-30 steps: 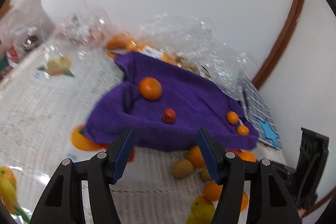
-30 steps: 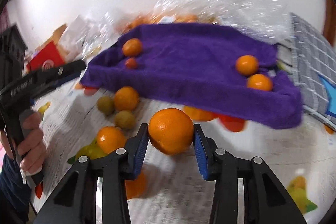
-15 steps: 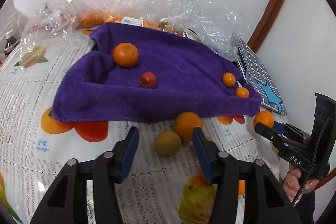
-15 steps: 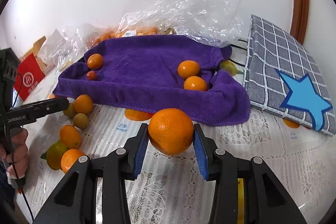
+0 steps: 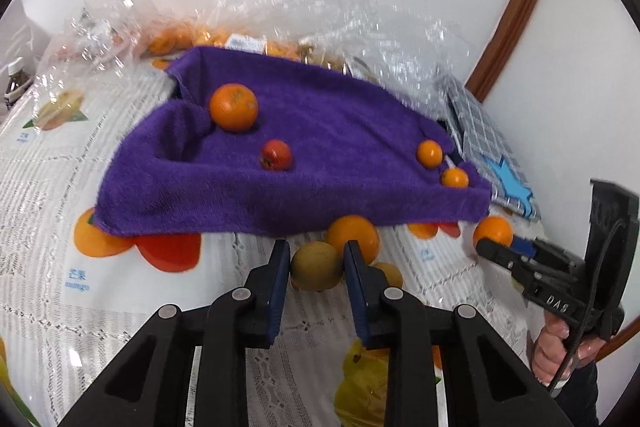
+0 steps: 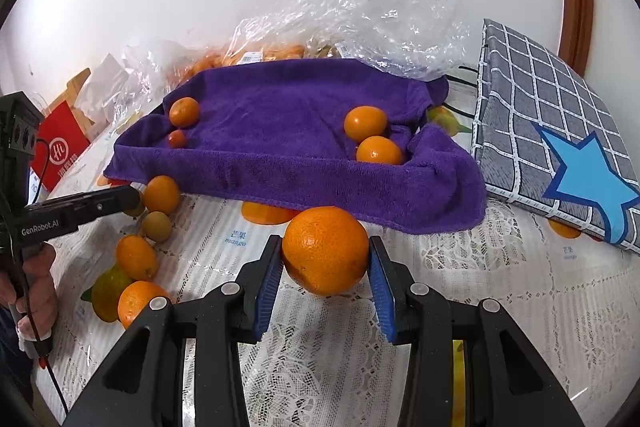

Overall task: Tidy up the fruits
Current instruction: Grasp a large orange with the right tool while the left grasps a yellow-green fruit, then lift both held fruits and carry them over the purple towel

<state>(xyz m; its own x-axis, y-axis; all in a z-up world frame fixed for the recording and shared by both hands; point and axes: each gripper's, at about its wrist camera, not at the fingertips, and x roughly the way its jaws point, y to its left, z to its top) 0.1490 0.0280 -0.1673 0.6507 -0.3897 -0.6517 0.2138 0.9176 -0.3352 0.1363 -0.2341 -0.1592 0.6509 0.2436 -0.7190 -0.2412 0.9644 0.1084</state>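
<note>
While right gripper (image 6: 325, 269) clamps a large orange (image 6: 325, 250) before the purple towel (image 6: 296, 143), left gripper (image 5: 315, 263) brackets a greenish-brown fruit (image 5: 316, 265); contact unclear.

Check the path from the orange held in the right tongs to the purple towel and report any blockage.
Nothing visible blocks it. The right tongs grip the large orange just short of the purple towel, whose raised near edge lies ahead; the towel's middle is bare.
</note>
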